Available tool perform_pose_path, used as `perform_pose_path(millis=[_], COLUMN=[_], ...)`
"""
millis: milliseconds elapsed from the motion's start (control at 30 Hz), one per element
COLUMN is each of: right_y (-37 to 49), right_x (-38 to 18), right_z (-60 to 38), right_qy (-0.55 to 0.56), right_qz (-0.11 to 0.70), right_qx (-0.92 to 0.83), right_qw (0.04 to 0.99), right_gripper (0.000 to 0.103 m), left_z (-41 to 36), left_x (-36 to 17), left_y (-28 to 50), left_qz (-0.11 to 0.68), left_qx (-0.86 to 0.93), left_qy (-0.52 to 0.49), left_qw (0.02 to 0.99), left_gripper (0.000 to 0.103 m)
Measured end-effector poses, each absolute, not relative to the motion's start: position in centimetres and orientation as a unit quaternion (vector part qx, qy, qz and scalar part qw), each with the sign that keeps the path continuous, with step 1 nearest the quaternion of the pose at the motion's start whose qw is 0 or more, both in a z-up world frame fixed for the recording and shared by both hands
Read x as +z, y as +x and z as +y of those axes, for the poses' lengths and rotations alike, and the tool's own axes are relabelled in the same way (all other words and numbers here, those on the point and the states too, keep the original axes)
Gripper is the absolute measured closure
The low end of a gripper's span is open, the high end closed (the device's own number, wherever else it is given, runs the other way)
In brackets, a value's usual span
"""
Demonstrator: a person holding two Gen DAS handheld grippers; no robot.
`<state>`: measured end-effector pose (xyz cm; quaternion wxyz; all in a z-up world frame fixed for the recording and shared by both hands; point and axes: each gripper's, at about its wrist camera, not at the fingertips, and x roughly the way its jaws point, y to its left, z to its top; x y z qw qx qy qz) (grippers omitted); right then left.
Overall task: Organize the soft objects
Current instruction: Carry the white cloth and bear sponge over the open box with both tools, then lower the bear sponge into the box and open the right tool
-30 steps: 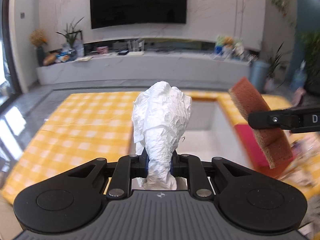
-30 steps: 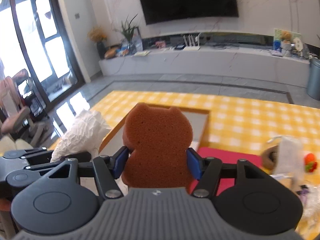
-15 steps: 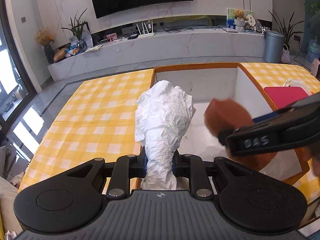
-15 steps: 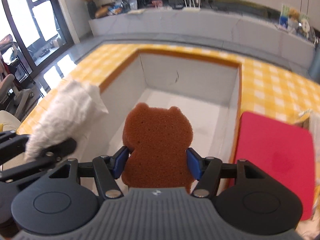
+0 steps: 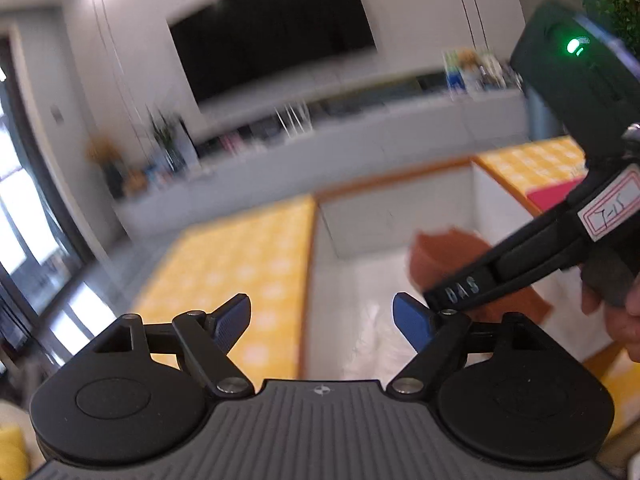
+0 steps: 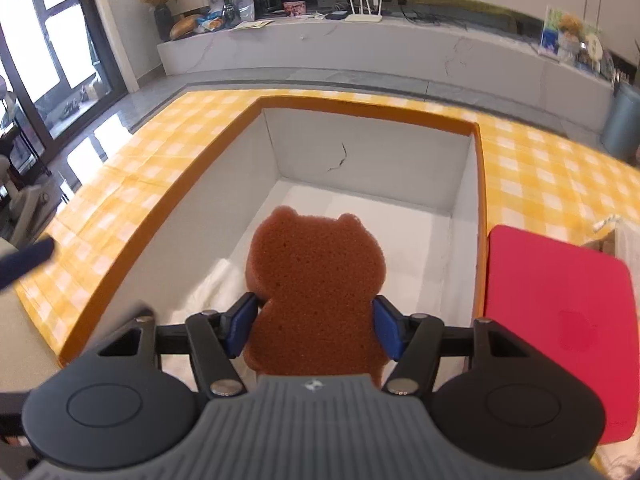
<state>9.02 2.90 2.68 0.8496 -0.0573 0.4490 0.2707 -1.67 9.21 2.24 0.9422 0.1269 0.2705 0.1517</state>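
The right tool [image 6: 314, 330] pinches a brown bear-shaped sponge [image 6: 316, 280] by its lower sides, one blue pad pressed on each flank. The sponge stands upright in the grip, ears pointing away from the camera, its long axis running along the fingers. It hangs over the inside of a white open box [image 6: 372, 152] with an orange rim, set into the yellow checked desk [image 6: 132, 184]. The floor of the box lies straight ahead and below the sponge, so the drop looks to need no sideways shift, only a release or a little more lowering.

The left tool [image 5: 322, 322] is opening, its jaws spread wide with nothing between them. It points at the near left part of the same box. Something pale and crumpled [image 6: 208, 284] lies on the box floor at the near left; in the left wrist view that patch is too blurred to name.

From the left wrist view the right tool reaches in from the right and crosses just in front of the left tool's right finger, very close or touching; I cannot tell which. That crossing is the one thing in the way, and the left tool would likely best back off first.

A red mat [image 6: 556, 320] lies on the desk just right of the box. Beyond the desk run a long white counter [image 6: 360, 48] and a dark screen [image 5: 272, 36] on the wall.
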Motion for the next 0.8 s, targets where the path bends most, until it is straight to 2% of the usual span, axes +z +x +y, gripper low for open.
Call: perform_pose_path(millis=[33,367,533,800], right_y=[9.1,9.4,10.6,12.0], right_x=[2.6,2.3,0.8,-1.4], right_z=[2.8,3.6,4.3,6.0], right_qy=[-0.053,-0.033,0.032,0.019], right_qz=[0.451,0.443,0.511,0.576], right_qx=[0.271,0.247,0.25,0.231], right_qw=[0.849,0.861,0.822,0.784], right_gripper=[0.041,0.04,0.04,0.04], left_z=[9.3,12.6,13.5,13.8], left_x=[2.6,4.8,4.3,4.3], left_y=[-1.8,-2.7,-2.2,-2.5], left_qz=[0.269,0.23,0.238,0.246], left_qx=[0.151,0.205,0.229,0.218], left_qy=[0.119,0.026,0.021,0.001], left_qw=[0.944,0.951,0.944,0.944], left_gripper=[0.001,0.0,0.0,0.0])
